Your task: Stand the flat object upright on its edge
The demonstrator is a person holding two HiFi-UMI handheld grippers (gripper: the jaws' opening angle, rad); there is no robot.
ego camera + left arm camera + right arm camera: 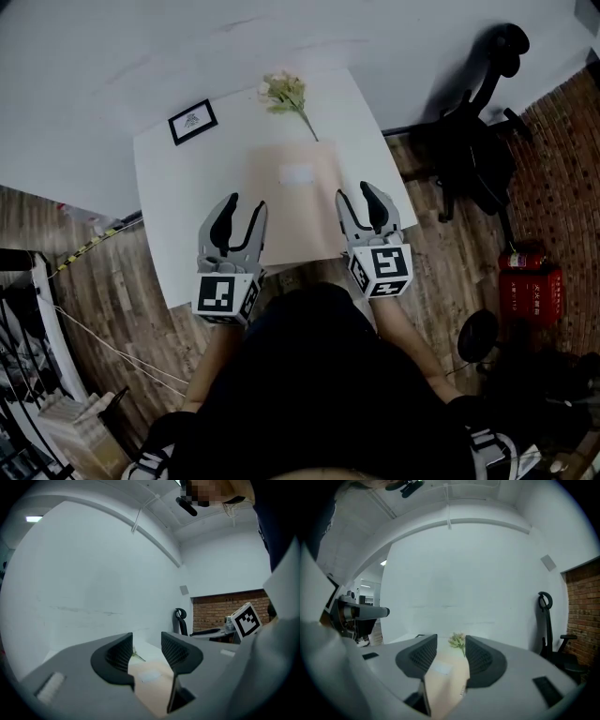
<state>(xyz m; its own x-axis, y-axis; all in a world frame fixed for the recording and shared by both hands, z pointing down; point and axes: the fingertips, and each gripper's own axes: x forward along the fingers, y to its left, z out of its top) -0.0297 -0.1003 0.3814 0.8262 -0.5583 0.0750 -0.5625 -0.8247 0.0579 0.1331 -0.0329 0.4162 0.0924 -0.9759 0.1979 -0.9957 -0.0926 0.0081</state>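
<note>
Tan envelope (298,202) lies flat mid-table (169,216). Left gripper (246,204) and right gripper (355,192) hover half-open and empty, flanking its near edge. It looks floppy, so I reckon it'll slide away or buckle when tipped.

White table (159,187); tan envelope (300,225) with a white label (296,174); cream flowers (284,92) on a green stem (307,124); black picture frame (192,122), white inside; grey left gripper (242,208) and right gripper (354,195), black pads (223,223), black-and-white square markers (216,294); brown wood floor (103,291); red extinguisher (530,286).
</note>
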